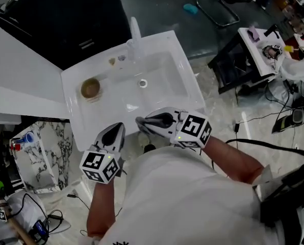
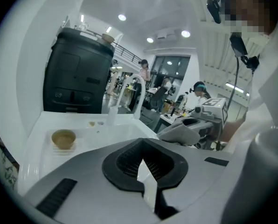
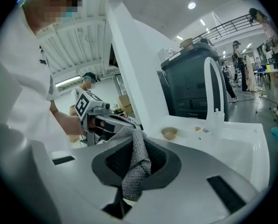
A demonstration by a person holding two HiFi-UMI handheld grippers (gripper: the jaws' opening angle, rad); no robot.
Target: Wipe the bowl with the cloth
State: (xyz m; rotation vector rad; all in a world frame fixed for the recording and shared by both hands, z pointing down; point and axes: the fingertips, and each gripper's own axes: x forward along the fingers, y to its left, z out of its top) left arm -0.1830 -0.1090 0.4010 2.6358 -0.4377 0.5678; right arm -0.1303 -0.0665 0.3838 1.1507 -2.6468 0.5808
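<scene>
Left tongs [image 1: 117, 128] sit pressed together with nothing between them, as we read in the left gripper view. We find them over the near rim of the sink [image 1: 175, 42], toward its left half, pointing in across the basin and a little downward. Inside the sink, at its left end, we see the brown bowl [image 1: 90, 88] standing upright by itself, well apart from both pairs of tongs, with nothing touching it. At the far rim of the sink the white tap [image 1: 134, 37] rises. Two small bits [image 1: 111, 61] lie just to its left on the sink's back ledge, and we cannot tell what they are. The round drain [image 1: 143, 83] lies in the basin floor near the sink's middle, just in front of the tap. Further right along the near rim of the sink, the right tongs [image 1: 140, 121] are clamped on the grey cloth [image 3: 138, 169]. In the right gripper view we see its woven fabric pinched between the pads, with one end hanging out below them and the rest bunched past the tips. These tongs point leftward along the sink's near rim toward the left tongs. The two sets of tips are near one another but, as far as we can tell, not touching.
</scene>
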